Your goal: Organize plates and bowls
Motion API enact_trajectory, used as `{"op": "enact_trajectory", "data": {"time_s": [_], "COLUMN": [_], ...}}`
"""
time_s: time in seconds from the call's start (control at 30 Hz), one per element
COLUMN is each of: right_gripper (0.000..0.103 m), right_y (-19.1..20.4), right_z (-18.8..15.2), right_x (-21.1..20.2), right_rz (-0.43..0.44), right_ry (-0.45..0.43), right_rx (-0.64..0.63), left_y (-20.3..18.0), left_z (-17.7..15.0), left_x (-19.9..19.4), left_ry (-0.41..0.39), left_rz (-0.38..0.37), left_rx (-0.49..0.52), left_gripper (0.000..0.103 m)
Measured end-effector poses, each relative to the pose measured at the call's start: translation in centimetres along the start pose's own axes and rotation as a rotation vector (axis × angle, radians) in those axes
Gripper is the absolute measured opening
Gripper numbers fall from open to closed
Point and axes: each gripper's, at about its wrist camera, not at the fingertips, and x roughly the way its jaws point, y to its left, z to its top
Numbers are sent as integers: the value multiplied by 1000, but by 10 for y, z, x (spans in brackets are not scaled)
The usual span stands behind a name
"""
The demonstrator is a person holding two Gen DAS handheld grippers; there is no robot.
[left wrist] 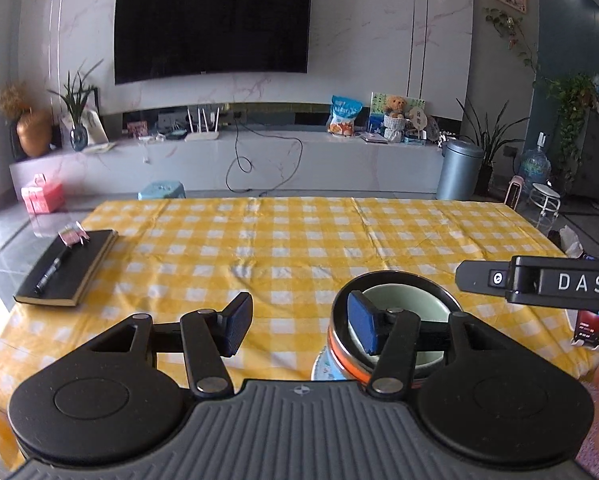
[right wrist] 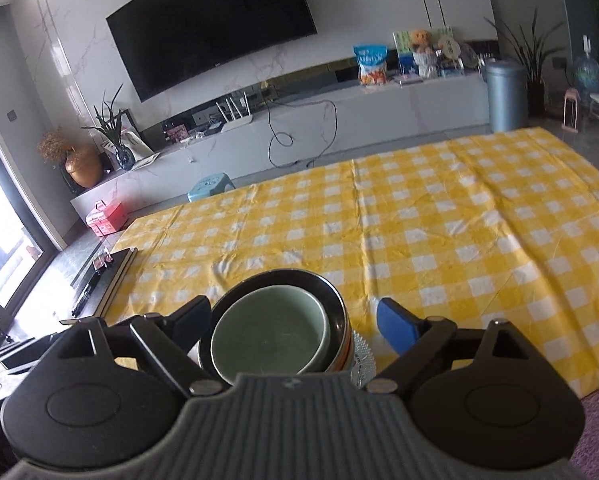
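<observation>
Stacked bowls point(right wrist: 275, 328) on checked tablecloth point(right wrist: 439, 216), below both open, empty grippers

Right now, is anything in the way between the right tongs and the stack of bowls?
Nothing visible. The right tongs are open just above the stack of bowls, green bowl on top.

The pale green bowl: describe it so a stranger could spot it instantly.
Find the yellow checked tablecloth and go to its near edge, where a stack of dishes stands. The pale green bowl sits on top, nested in a dark-rimmed bowl; it alone is matte green.
</observation>
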Motion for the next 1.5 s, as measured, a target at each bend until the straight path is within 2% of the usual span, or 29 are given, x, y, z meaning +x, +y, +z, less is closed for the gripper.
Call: {"op": "enact_trajectory", "data": {"time_s": [0.03,0.13,0.17,0.3,0.4,0.67,0.77,0.9,1.13,1.33,1.5], "right_gripper": [89,100,100,100,100,100,100,100,100,100,100], "right_y": [3,9,11,15,16,17,17,18,23,32,32], "right_z": [-2,-12,-16,-31,-42,-69,-76,-86,-99,-108,-112], "right_x": [-5,-23,-27,-36,-38,-43,-47,-55,-50,-48,-44], "right_rz": [-5,6,9,14,-5,-47,-48,-52,-40,-7,1], "right_ry": [-24,-99,-116,-125,-119,-93,-101,-126,-98,-96,-68], "right_rx": [-24,-95,-115,-173,-193,-227,-229,-235,-245,-311,-321], "left_y": [-1,-3,-5,-9,-9,-8,-8,-8,-8,-6,-4], "left_z": [-2,-9,-11,-22,-29,-44,-55,-73,-88,-93,-95], "left_x": [-5,-19,-23,-35,-40,-35,-29,-30,-35,-34,-33], "left_ry": [-13,-55,-65,-110,-127,-51,10,52,70,94,123], "left_rz": [13,55,66,121,148,120,130,144,213,243,231], "left_rx": [12,55,69,135,143,133,144,125,121,128,129], "left_gripper": [66,69,70,78,86,91,92,92,92,92,92]}}
